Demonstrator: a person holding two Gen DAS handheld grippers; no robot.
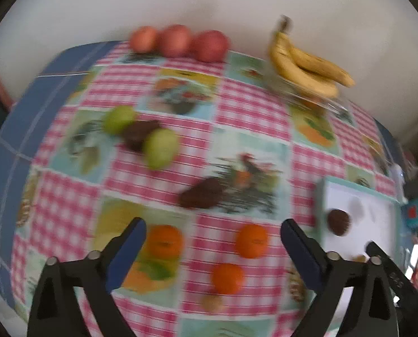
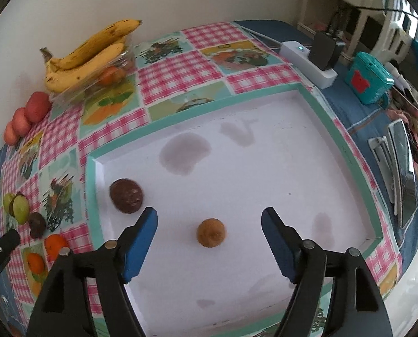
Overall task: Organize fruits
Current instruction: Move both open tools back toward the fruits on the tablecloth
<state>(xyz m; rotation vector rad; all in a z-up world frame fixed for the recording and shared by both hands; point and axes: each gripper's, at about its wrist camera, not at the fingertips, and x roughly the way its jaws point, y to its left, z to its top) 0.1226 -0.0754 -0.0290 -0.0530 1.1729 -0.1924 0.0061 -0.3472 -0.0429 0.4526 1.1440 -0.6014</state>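
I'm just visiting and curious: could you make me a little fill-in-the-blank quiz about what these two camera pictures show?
1. The white tray holds ___ pieces of fruit.
2. The bananas rest on a clear ___.
3. The red apples near the wall number ___.
4. The right gripper has its jaws ___, with the small brown fruit lying in the tray between its fingers.

Missing words: two; container; three; open
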